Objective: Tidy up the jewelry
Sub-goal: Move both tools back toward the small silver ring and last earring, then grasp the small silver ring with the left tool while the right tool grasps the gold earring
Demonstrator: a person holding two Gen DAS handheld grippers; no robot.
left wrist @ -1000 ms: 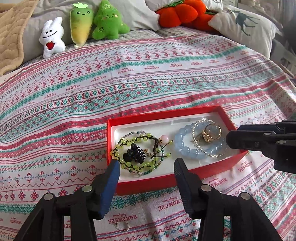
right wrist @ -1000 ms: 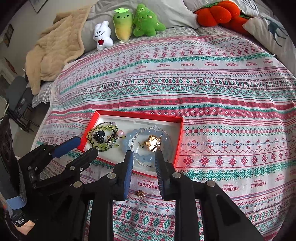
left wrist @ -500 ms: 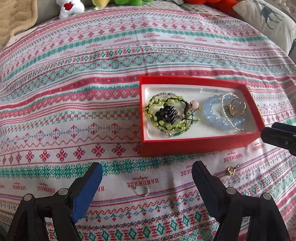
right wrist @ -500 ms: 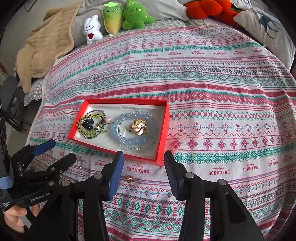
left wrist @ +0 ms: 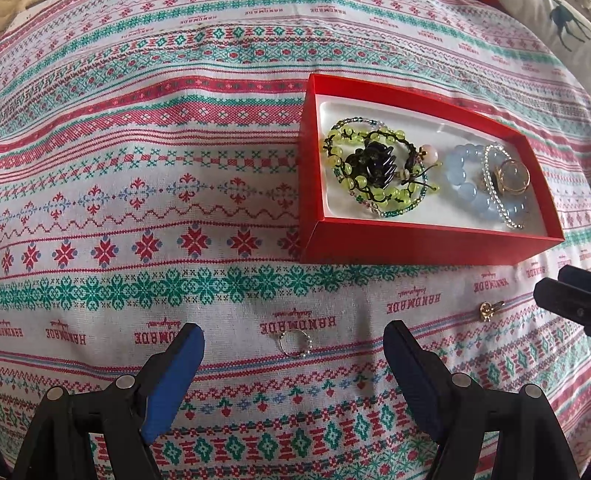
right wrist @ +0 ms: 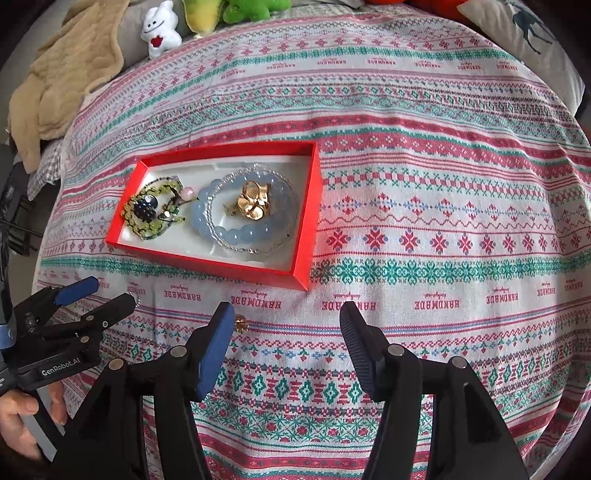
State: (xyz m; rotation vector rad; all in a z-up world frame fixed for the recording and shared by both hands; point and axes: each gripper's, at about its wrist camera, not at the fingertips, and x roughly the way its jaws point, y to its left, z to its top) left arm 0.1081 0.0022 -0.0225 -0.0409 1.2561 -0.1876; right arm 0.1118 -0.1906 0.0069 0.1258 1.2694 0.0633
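Note:
A red jewelry box lies on the patterned bedspread. It holds a green bead bracelet with a dark hair claw, a blue bead bracelet, a silver chain and a gold ring piece. A silver ring lies on the cloth between my open left gripper's fingers. A small gold earring lies beside the left finger of my open right gripper. Both grippers are empty.
Plush toys and a beige blanket lie at the far left of the bed. A deer-print pillow sits at the far right. A hand holds the left gripper's handle.
Both grippers have pulled back from the box toward the near side and opened wider. The left gripper now frames the silver ring; the right one has come down next to the gold earring.

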